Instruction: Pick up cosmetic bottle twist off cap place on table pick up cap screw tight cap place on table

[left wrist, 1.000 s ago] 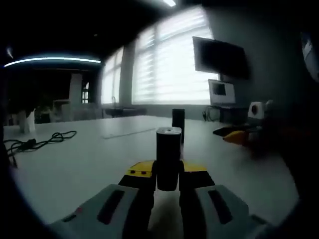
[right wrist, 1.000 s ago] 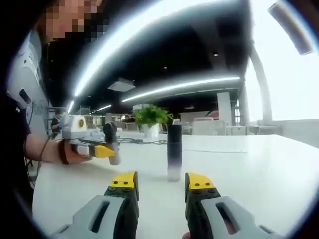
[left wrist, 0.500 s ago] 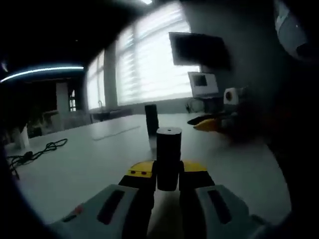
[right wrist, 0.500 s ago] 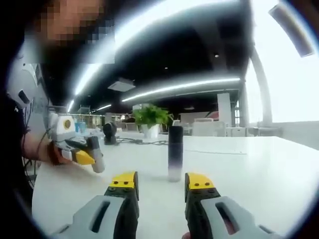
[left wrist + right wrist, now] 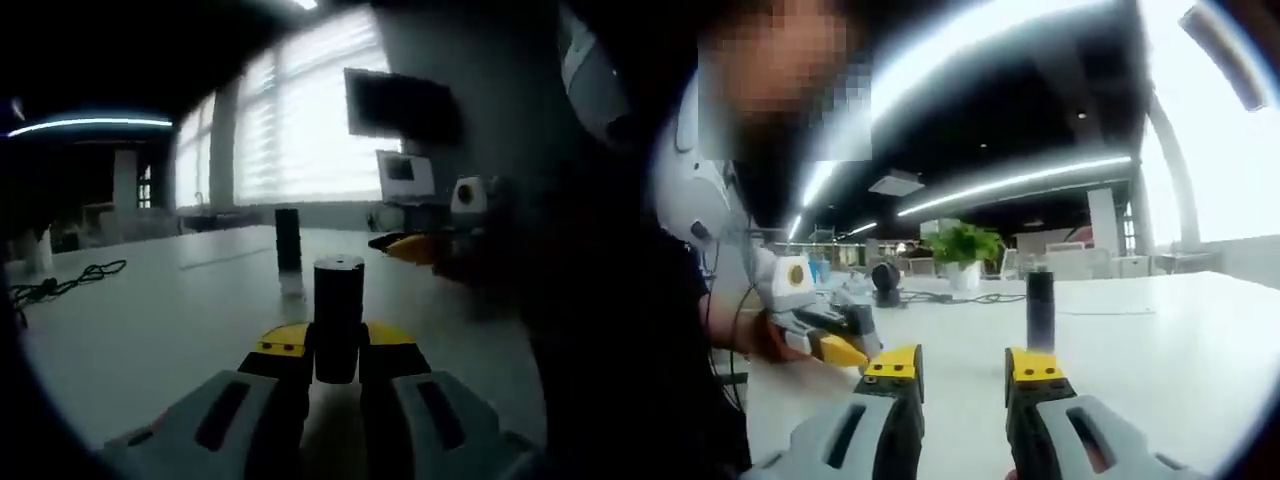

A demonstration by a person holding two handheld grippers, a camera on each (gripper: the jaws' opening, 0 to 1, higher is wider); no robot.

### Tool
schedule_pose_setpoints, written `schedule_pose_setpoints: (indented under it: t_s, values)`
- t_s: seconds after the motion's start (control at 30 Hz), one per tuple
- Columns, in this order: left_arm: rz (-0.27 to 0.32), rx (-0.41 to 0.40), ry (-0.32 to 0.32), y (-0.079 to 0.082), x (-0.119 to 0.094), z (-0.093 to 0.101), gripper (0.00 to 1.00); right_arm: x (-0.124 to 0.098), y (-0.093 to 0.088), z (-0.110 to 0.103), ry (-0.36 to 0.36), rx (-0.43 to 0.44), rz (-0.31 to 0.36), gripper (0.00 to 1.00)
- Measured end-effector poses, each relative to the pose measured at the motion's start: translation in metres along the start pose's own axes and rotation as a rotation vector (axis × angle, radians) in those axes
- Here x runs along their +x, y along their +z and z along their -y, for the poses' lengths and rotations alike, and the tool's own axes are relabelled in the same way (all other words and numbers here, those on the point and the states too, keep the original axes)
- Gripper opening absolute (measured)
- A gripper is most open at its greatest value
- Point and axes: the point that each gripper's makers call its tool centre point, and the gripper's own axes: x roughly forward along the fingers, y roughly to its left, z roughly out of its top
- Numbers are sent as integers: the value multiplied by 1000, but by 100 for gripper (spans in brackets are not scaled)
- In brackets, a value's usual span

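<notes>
My left gripper [image 5: 338, 350] is shut on a dark cylindrical cap [image 5: 338, 315], which stands upright between its yellow-tipped jaws. Beyond it, a dark cosmetic bottle [image 5: 288, 250] with a pale base stands upright on the white table [image 5: 150, 330]. My right gripper [image 5: 962, 372] is open with nothing between its jaws, low over the table. The bottle [image 5: 1040, 310] stands a little ahead of its right jaw. The left gripper [image 5: 830, 340] shows at the left of the right gripper view, held in a hand. The right gripper's yellow tip [image 5: 415, 248] shows to the right of the bottle.
A black cable [image 5: 60, 285] lies at the table's far left. A screen [image 5: 400, 105] hangs on the wall near bright blinds. A potted plant [image 5: 965, 250] and a round black object [image 5: 885, 282] sit at the table's far side. The person's body [image 5: 680, 300] is close on the left.
The right gripper has backed away from the bottle, which now looks smaller and further right. The left gripper with the cap has dropped lower and come closer to the right gripper.
</notes>
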Motion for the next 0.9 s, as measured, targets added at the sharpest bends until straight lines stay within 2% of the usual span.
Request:
schedule_pose_setpoints:
  t_s: [0.07, 0.17, 0.2, 0.23, 0.27, 0.3, 0.4, 0.53, 0.67, 0.83, 0.87, 0.9]
  values:
    - [23, 35, -14, 3, 1, 2, 9, 5, 11, -23, 36, 27, 23, 27]
    - [26, 67, 4, 3, 3, 2, 9, 12, 20, -42, 45, 42, 33, 27]
    - [17, 91, 3, 1, 4, 2, 9, 15, 22, -45, 44, 47, 36, 27]
    - [22, 107, -26, 1, 6, 7, 9, 16, 24, -49, 43, 52, 41, 27]
    - [19, 63, -74, 0, 8, 16, 9, 18, 26, -52, 42, 57, 52, 27]
    - [10, 83, -99, -1, 9, 20, 9, 20, 27, -53, 35, 67, 55, 27]
    - [-19, 168, -89, -7, 11, 22, 9, 24, 22, -59, 13, 62, 45, 26]
    - [-2, 124, -108, -5, 12, 23, 9, 32, 14, -72, -9, 66, 23, 26]
    - [4, 104, -91, -4, 12, 18, 9, 44, 3, -76, -76, -1, -23, 26]
    - [48, 11, -75, 4, 11, 12, 9, 53, 2, -81, -111, 25, -20, 24]
    - [53, 9, -71, 5, 10, 10, 9, 54, 5, -76, -155, -11, -10, 24]
    - [56, 10, -70, 5, 10, 10, 9, 56, 5, -77, -161, -29, -18, 22]
